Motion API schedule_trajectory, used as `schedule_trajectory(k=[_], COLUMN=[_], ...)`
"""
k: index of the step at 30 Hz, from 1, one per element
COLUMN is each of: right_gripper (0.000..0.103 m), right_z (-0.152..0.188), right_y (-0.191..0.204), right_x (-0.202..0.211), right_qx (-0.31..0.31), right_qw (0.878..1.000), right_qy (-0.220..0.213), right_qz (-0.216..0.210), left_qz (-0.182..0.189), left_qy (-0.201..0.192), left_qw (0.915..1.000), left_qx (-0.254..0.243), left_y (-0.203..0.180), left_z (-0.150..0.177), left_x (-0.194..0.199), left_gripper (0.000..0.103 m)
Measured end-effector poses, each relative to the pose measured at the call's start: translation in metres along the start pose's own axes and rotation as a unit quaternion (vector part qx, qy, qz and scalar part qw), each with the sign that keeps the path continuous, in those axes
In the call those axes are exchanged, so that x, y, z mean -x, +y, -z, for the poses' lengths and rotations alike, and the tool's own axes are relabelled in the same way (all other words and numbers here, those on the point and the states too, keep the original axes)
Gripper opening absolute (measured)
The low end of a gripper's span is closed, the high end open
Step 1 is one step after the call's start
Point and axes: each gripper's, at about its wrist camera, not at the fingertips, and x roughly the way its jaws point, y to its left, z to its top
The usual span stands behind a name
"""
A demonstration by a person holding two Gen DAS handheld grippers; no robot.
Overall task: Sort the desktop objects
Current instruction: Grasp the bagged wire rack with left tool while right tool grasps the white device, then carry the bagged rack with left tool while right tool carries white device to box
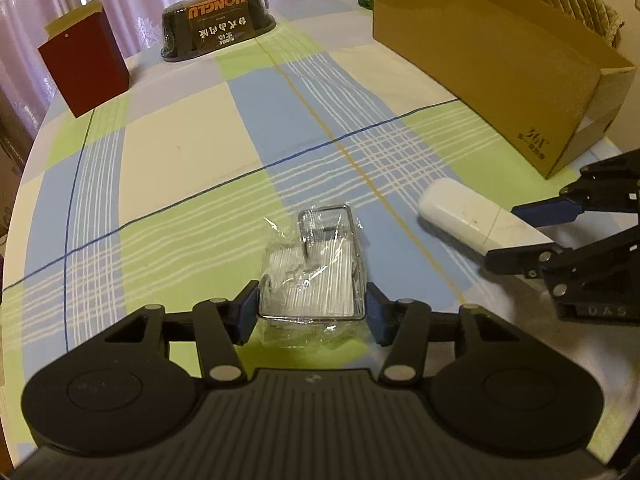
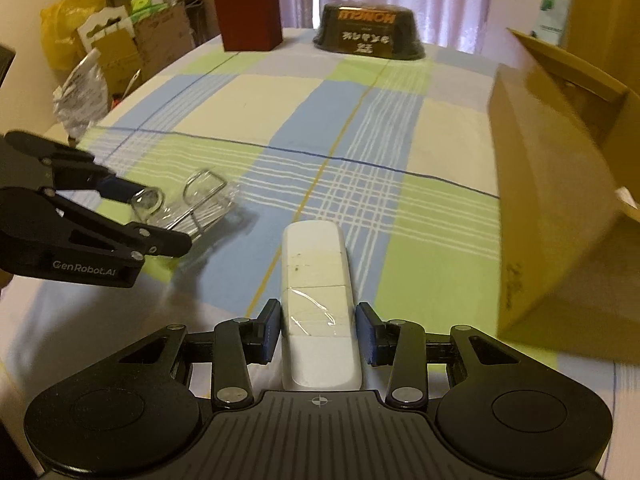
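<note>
Both grippers clamped on objects beside the cardboard box [image 1: 500, 64].

Left gripper [image 1: 312, 312] grips the wrapped wire rack [image 1: 316, 264]; right gripper [image 2: 318, 330] grips the white case [image 2: 318, 296]; open tablecloth [image 1: 180, 148] left of the box.

Blurred cardboard box [image 2: 560, 184], cut by right edge.

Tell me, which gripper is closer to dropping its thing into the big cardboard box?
Probably the right gripper. It holds the white case, and the cardboard box stands close on its right. The left gripper, around the wrapped wire rack, sits farther from the box.
</note>
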Motion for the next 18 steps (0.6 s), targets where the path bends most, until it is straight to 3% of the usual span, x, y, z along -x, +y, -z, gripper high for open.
schedule_trajectory(k=[18], right_gripper=[0.039], right_z=[0.024], right_y=[-0.014], right_x=[0.109], right_qx=[-0.071], right_qw=[0.996], right_qy=[-0.056], right_qz=[0.022], left_qz=[0.007], left_qy=[-0.043], left_qw=[0.9991], left_qx=[-0.001], left_y=[-0.049], left_z=[0.002], left_x=[0.095], left_gripper=[0.049])
